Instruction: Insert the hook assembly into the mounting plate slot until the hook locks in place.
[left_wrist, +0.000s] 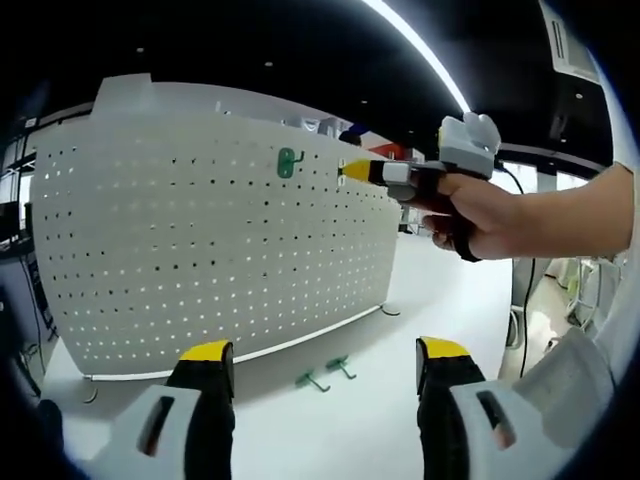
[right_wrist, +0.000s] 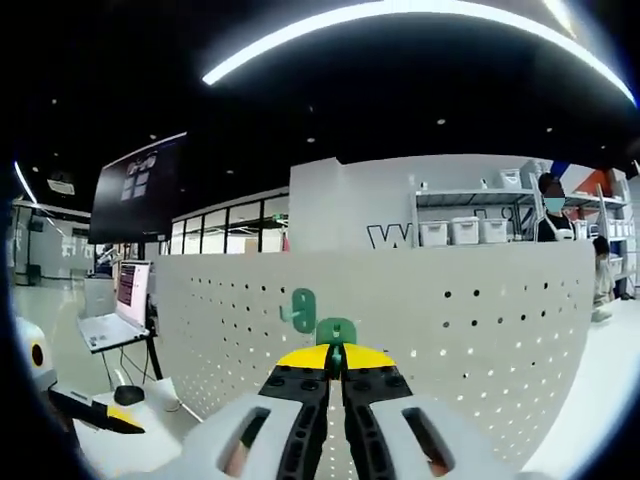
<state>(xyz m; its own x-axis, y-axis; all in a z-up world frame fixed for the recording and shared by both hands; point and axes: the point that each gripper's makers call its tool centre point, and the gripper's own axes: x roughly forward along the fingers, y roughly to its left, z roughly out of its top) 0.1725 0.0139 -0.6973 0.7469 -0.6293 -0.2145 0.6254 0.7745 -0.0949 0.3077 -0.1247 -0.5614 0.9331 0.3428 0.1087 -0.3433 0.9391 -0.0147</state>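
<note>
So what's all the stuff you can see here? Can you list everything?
Pegboard: one, white with rows of small holes, standing upright on the white table.
Hook on the board: one, green, mounted near the top of the pegboard.
Hook in the right gripper: one, green, pinched at the tips, close to the board.
Loose hooks: two, green, lying on the table in front of the pegboard.
Laptop: one, open, on a stand to the left in the right gripper view.
Shelf with bins: one, white, behind the board.
Left gripper: one, yellow-tipped fingers apart, holding nothing.
Right gripper: one, yellow-tipped, shut on a hook.
Hand: one, holding the right gripper.
</note>
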